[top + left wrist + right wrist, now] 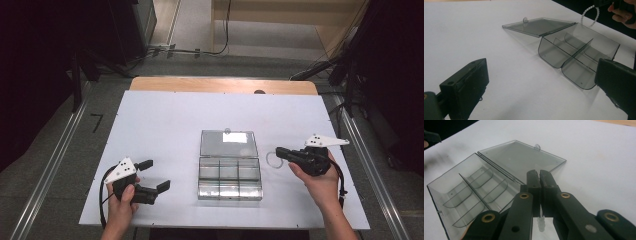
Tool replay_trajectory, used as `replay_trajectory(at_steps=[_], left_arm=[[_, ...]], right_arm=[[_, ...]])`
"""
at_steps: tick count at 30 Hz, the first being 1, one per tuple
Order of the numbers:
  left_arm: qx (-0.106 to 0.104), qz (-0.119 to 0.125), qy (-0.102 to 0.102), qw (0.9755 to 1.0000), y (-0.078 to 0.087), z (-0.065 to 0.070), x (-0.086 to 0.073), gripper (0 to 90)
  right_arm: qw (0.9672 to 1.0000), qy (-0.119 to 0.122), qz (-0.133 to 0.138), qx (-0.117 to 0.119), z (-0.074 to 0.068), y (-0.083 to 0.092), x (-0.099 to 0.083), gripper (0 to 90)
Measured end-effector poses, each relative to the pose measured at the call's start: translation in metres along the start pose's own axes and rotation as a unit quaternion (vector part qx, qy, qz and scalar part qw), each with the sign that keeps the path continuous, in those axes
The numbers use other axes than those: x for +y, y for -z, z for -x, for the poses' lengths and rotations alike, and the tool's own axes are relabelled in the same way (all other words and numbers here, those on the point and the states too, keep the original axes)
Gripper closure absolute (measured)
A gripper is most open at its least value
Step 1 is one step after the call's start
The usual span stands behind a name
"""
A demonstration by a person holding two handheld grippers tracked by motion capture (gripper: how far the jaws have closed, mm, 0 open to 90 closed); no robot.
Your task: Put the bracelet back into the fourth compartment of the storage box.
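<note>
A white bead bracelet (272, 159) hangs clamped in the right tool (281, 152), just beside the right edge of the clear compartment box (229, 176). The box sits mid-table (165, 125) with its lid (228, 143) flat open. The left tool (155, 175) rests released, well apart at the left.

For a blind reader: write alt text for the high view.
A clear compartment box lies open mid-table, lid flat behind it. The right gripper, beside the box, is shut on a white bead bracelet. The left gripper waits open on the box's other side.
</note>
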State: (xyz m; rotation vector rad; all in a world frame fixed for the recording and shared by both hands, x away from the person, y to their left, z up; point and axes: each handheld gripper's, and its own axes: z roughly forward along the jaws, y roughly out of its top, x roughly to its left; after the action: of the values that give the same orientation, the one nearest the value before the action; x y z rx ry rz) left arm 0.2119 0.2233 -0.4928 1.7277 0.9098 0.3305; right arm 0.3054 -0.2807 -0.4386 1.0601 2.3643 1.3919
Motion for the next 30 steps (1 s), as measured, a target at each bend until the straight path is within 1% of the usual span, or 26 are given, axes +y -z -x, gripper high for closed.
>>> replay_trajectory(at_steps=[12, 20, 23, 30], left_arm=[[0.000, 0.000, 0.000, 1.0000, 0.000, 0.000, 0.000, 0.0], [0.000, -0.001, 0.000, 1.0000, -0.001, 0.001, 0.000, 0.0], [0.000, -0.001, 0.001, 1.0000, 0.000, 0.000, 0.000, 0.0], [-0.001, -0.001, 0.000, 1.0000, -0.001, 0.001, 0.000, 0.0]], right_arm=[[0.9998, 0.016, 0.008, 0.009, -0.016, 0.004, 0.009, 85.3], [0.9994, 0.025, 0.009, 0.021, -0.025, 0.002, 0.012, 85.3], [0.9993, 0.022, 0.012, 0.029, -0.028, 0.002, 0.013, 85.3], [0.9989, 0.030, 0.010, 0.035, -0.036, 0.001, 0.016, 85.3]])
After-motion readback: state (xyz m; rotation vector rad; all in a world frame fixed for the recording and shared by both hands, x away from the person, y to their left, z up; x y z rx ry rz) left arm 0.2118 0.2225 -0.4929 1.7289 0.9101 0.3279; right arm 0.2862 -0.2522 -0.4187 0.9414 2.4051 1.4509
